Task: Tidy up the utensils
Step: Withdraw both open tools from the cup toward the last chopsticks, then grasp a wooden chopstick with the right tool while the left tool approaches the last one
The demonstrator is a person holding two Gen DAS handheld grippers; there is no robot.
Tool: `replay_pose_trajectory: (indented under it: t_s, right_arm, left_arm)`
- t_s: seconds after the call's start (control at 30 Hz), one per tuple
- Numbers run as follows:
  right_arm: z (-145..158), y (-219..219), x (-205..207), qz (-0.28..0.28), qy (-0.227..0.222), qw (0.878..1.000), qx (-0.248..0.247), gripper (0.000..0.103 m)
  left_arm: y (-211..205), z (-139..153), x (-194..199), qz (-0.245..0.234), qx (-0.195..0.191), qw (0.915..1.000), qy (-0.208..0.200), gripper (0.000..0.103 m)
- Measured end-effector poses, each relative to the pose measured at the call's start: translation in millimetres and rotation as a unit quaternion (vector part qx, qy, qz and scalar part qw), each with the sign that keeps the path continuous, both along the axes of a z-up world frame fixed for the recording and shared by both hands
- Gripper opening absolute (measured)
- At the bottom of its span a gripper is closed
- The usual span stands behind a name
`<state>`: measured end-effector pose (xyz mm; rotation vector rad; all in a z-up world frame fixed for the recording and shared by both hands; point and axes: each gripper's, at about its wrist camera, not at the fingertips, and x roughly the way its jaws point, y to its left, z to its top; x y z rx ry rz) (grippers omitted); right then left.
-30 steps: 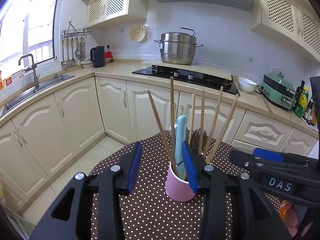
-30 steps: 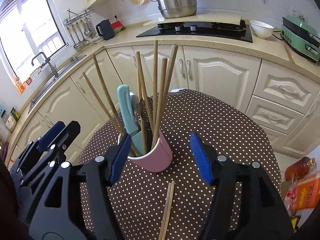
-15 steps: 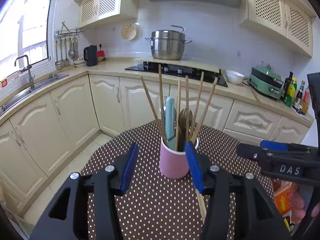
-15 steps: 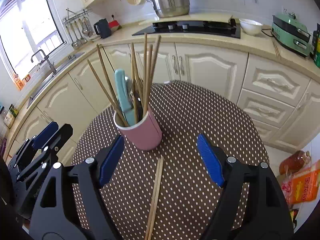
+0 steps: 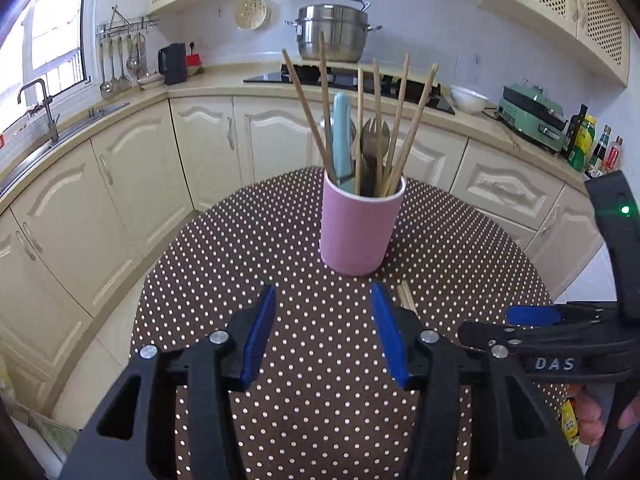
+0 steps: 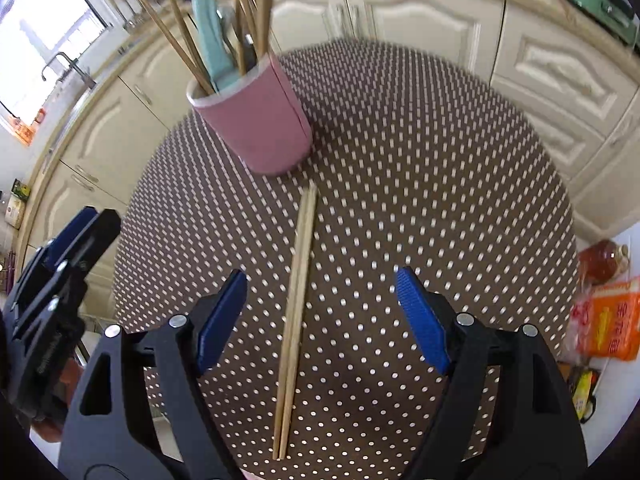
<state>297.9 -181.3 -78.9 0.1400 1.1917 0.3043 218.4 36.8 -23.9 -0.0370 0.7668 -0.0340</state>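
Most of the job looks done: the pink cup (image 5: 358, 230), standing toward the far edge of the table (image 6: 460, 168), already holds 6 chopsticks, a teal-handled utensil and a spoon, while 2 chopsticks (image 6: 295, 312) lie flat just in front of it. My right gripper (image 6: 320, 316) hangs wide and empty over that pair. My left gripper (image 5: 322, 334) is also spread with nothing in it, and bare cloth runs from the pair to the table's right edge.
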Motion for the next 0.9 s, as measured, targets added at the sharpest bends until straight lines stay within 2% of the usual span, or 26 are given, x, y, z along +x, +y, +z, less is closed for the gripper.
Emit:
replay_pose_trajectory:
  t_s: [0.37,0.57,0.63,0.8,0.9]
  right_arm:
    - [-50,19,14,-0.014,0.053,0.998,-0.036,0.076]
    - [-54,42,21,-0.007,0.024,0.996,-0.088,0.077]
    - [-56,50,23,-0.01,0.008,0.994,-0.105,0.082]
    - [-60,65,40,-0.014,0.003,0.995,-0.098,0.084]
    - [-55,63,52,0.006,-0.018,0.996,-0.088,0.077]
  left_arm:
    - [6,-45,1,0.003,-0.015,0.9979,0.063,0.052]
    - [16,-60,3,0.013,-0.035,0.9957,0.085,0.053]
    - [20,-65,1,0.017,-0.039,0.9953,0.087,0.053]
    - [24,-75,0,0.022,-0.047,0.9937,0.099,0.054]
    - [25,-81,0,0.022,-0.057,0.9921,0.11,0.054]
